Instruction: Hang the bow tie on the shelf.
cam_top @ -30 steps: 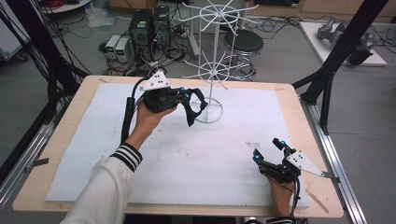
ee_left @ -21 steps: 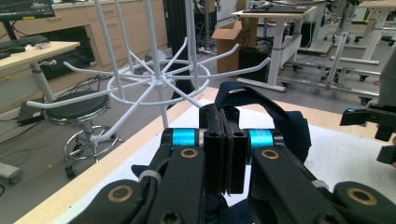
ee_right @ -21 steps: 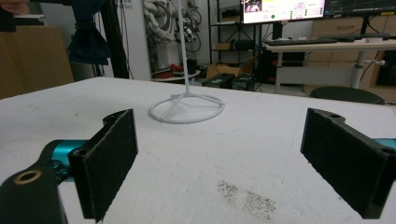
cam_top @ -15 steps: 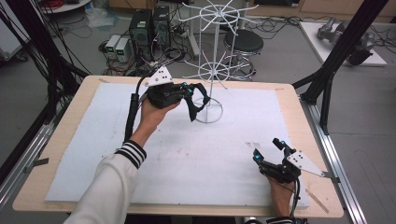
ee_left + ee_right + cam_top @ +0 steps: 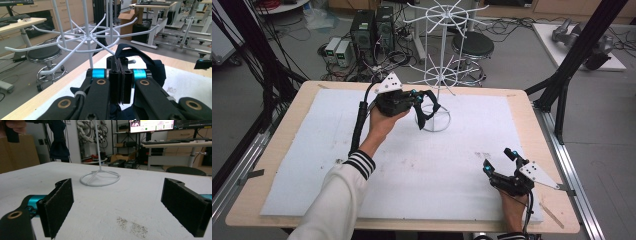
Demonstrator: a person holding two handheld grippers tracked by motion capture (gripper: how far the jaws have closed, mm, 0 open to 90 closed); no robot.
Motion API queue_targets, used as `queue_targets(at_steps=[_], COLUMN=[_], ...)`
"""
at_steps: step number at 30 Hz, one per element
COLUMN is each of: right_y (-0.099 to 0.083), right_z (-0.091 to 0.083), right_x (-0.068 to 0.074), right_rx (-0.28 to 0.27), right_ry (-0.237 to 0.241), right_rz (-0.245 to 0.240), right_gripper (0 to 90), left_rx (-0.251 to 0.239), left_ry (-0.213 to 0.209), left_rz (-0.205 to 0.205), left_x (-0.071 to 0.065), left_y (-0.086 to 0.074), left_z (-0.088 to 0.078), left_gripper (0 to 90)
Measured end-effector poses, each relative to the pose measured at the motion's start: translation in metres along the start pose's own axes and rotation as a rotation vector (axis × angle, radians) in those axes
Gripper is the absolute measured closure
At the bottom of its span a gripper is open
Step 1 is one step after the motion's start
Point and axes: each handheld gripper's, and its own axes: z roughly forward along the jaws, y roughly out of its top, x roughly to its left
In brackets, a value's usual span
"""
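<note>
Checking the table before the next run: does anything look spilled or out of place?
A small patch of dark specks lies on the white mat just ahead of the right gripper, like spilled crumbs or dirt. Nothing else stands out.

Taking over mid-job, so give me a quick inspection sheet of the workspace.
Surface: white mat on a wooden table, small dark specks.
Job's things: dark strap pinched in the left claw, hanging beside the white wire rack, not on a hook.
Clutter: nothing seen on the mat.
Claws: left shut on the strap; right claw open, resting low at the mat's near right corner.
Cables: black cable trails from the left claw.
Surroundings: stool, computer boxes, floor cabling.
</note>
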Motion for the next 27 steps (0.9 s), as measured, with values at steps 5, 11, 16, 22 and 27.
queue_targets(at_steps=[5, 11, 16, 22, 27], right_y=[0.000, 0.000, 0.000, 0.000, 0.000], right_z=[0.000, 0.000, 0.000, 0.000, -0.001], right_x=[0.000, 0.000, 0.000, 0.000, 0.000], right_rx=[-0.002, -0.005, -0.004, -0.005, -0.004], right_ry=[0.001, -0.001, 0.002, 0.004, 0.003], right_rz=[0.003, 0.001, 0.001, -0.004, -0.003], right_gripper=[10.1, 10.1, 10.1, 10.1, 10.1], left_rx=[0.008, 0.020, 0.022, 0.030, 0.039], left_ry=[0.010, 0.026, 0.039, 0.044, 0.047], left_rz=[-0.002, 0.001, -0.005, -0.006, -0.014], left_x=[-0.001, -0.001, -0.001, 0.003, 0.004], left_y=[-0.002, -0.005, -0.009, -0.012, -0.016], left_z=[0.003, 0.007, 0.010, 0.012, 0.014], left_gripper=[88.5, 88.5, 88.5, 88.4, 87.7])
